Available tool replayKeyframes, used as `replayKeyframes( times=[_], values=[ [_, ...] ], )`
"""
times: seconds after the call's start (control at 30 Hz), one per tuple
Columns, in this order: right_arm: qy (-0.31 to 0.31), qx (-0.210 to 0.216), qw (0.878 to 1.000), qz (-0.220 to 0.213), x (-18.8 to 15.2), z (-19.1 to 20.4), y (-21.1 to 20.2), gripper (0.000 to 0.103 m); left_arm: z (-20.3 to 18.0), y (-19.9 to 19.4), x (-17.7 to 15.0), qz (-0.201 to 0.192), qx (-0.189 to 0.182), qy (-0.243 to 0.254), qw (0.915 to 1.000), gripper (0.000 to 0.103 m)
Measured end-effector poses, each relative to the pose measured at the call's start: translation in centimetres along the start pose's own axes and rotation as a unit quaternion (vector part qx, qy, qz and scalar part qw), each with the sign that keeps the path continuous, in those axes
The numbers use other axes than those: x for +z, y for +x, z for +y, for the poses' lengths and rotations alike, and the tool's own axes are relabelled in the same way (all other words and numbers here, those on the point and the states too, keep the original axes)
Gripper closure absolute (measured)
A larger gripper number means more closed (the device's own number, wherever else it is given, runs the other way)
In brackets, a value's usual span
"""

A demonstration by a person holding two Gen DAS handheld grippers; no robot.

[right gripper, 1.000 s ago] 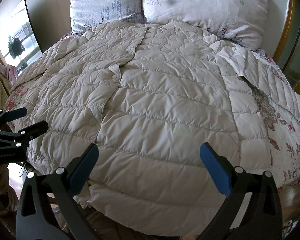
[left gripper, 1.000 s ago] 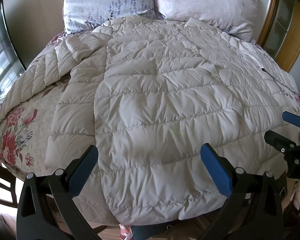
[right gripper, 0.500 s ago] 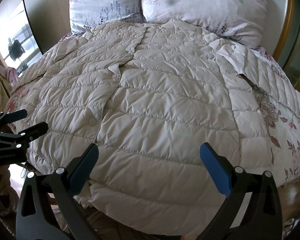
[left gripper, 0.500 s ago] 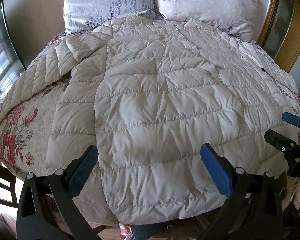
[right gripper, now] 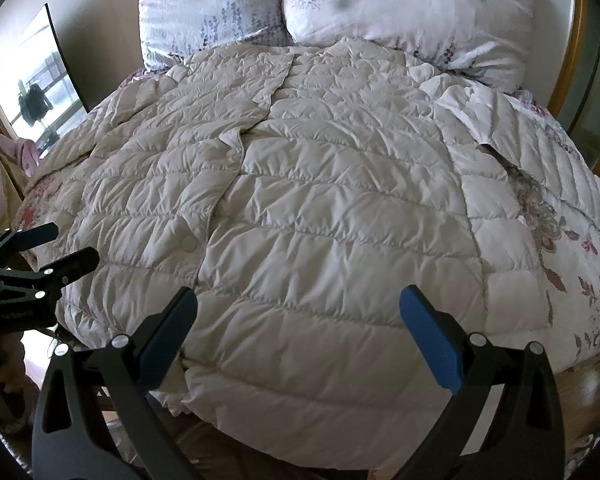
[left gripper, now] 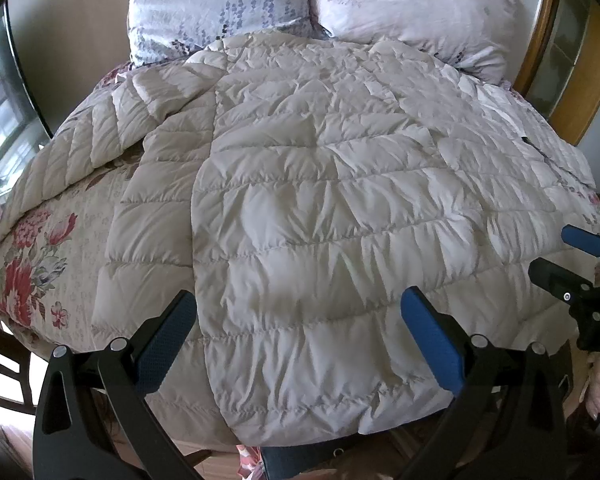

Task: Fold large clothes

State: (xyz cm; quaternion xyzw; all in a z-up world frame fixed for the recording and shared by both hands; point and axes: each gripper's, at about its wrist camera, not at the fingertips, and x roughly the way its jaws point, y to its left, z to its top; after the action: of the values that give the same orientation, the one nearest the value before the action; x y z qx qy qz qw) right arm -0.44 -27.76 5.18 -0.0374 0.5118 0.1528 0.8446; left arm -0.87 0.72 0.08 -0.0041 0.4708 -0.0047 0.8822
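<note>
Cream quilted down coat (left gripper: 320, 208) spread flat across bed (left gripper: 32, 264), hem at foot edge, collar touching two floral pillows (right gripper: 328, 4) at head. Left gripper (left gripper: 300, 336) and right gripper (right gripper: 298, 332) hover above hem, fingers spread wide, gripping nothing.

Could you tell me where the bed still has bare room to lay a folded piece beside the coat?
Bare bedspread shows left of the coat, below its left sleeve. Another strip lies between coat and right sleeve. The pillows crowd the head.
</note>
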Motion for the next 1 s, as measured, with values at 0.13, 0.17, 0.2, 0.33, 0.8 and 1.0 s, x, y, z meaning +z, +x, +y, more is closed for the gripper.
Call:
replayKeyframes(
  times=[0.13, 0.17, 0.2, 0.33, 0.8, 1.0],
  values=[
    [0.004, 0.004, 1.000, -0.001, 0.0, -0.1, -0.1, 0.002, -0.1, 0.1, 0.0, 0.002, -0.003, 0.001, 1.0000, 0.001],
    [0.006, 0.006, 1.000, -0.001, 0.1, -0.1, 0.0, 0.002, -0.2, 0.1, 0.1, 0.003, -0.004, 0.001, 1.0000, 0.001],
    [0.007, 0.007, 1.000, -0.001, 0.1, -0.1, 0.0, 0.002, -0.2, 0.1, 0.1, 0.003, -0.004, 0.001, 1.0000, 0.001],
    [0.015, 0.014, 1.000, -0.002, 0.4, -0.3, -0.1, 0.002, -0.2, 0.0, 0.3, 0.003, -0.011, 0.002, 0.9999, 0.001],
    [0.123, 0.051, 0.987, -0.090, 3.1, -5.5, -0.1, 0.002, 1.1, 0.4, 3.4, -0.014, -0.067, -0.013, 0.9976, 0.001],
    [0.272, 0.015, 0.954, -0.128, 4.7, -15.3, -0.5, 0.002, 3.1, 1.5, 5.5, -0.046, -0.125, -0.059, 0.9893, 0.001]
  ],
)
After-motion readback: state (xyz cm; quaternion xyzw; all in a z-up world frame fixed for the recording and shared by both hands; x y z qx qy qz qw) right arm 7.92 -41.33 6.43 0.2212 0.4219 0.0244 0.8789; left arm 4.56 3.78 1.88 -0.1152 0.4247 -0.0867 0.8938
